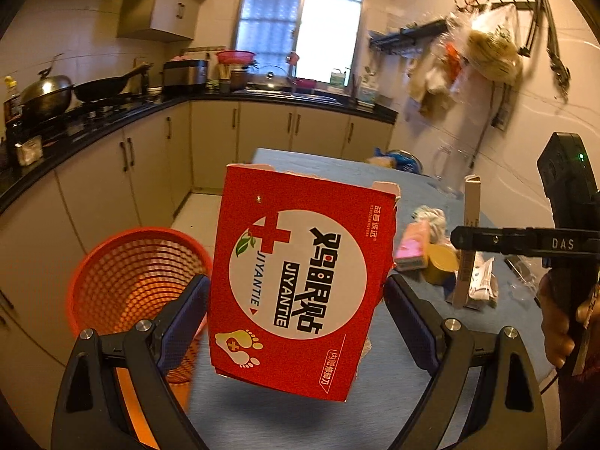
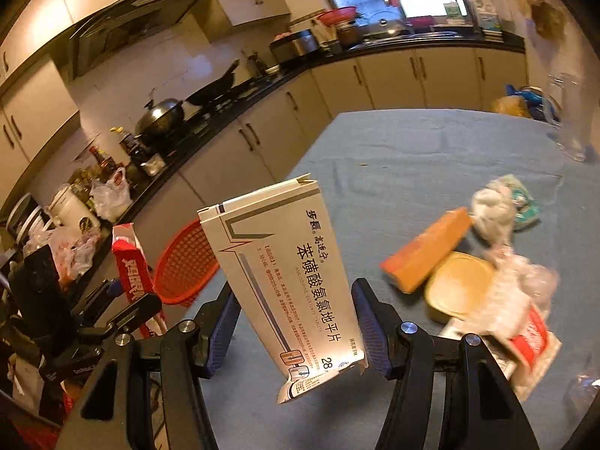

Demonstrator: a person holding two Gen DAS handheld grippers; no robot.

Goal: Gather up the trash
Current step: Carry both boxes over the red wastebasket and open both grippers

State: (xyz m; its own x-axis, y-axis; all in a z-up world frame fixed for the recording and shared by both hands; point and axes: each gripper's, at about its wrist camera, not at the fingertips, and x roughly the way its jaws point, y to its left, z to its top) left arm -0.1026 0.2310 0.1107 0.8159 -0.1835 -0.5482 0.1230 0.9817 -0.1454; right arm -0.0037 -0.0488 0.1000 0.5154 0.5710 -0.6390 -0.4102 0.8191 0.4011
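Two boxes are held up above the blue tabletop [image 2: 405, 157]. The left gripper [image 1: 296, 322] has its fingers [image 1: 185, 322] pinching a red box [image 1: 296, 281] by its side edges, just beside the orange mesh basket [image 1: 131, 273] standing off the tabletop's left edge. The right gripper [image 2: 296, 330] pinches a white medicine box [image 2: 285, 273], with a loose trash pile [image 2: 468, 273] lying on the tabletop to its right.

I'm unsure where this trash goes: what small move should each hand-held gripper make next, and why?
Probably carry both on toward the red basket and release over it. The left hand-held gripper grips the red box, the right hand-held gripper the white box, and the basket stands beside the table's edge.
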